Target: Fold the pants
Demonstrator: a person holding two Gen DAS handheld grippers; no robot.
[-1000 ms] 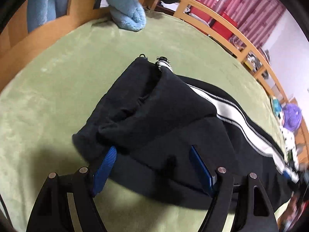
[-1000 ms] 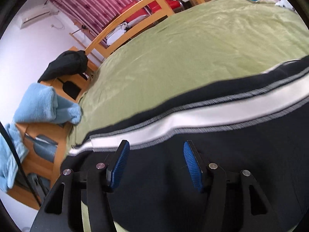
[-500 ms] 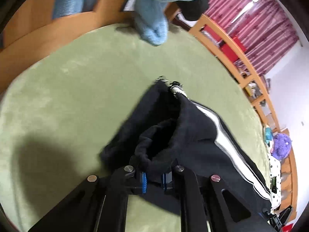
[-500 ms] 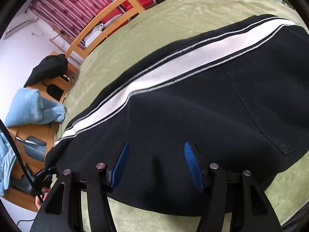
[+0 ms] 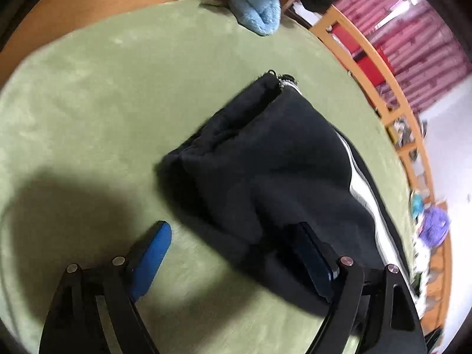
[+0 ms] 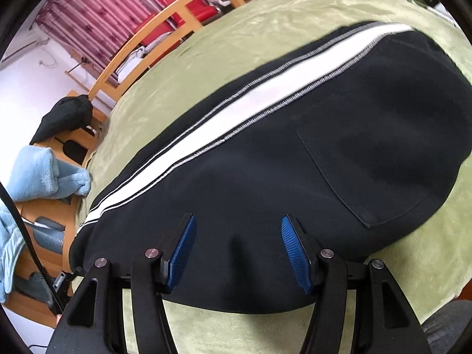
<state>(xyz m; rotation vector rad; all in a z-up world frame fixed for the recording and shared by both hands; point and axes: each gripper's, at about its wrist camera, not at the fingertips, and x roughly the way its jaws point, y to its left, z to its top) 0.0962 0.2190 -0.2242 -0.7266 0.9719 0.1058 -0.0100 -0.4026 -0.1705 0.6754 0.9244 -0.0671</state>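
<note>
Across the left wrist view, the black pants [image 5: 265, 162] lie bunched on the green bed cover [image 5: 88, 88], filling the centre and running off toward the lower right, a white side stripe [image 5: 358, 188] showing along the right edge. Left tool [image 5: 233, 253] sits at the bottom of the frame, jaws opening wide: the left blue pad hangs over bare cover, the right one over dark cloth, and nothing is pinched between them. A light blue towel [image 5: 259, 8] drapes at the top, by the wooden bed frame [image 5: 368, 67].

Over to the right wrist view: the pants [image 6: 295, 177] spread broad through the middle, the white stripe [image 6: 265, 94] slanting from lower left to upper right, a patch pocket [image 6: 368, 171] at the right. Right tool [image 6: 236, 244] is at the bottom centre, jaws apart and low over the fabric near its lower edge, gripping nothing. Red curtains [image 6: 97, 11] fill the upper left, a blue towel [image 6: 44, 174] at the left edge.
</note>
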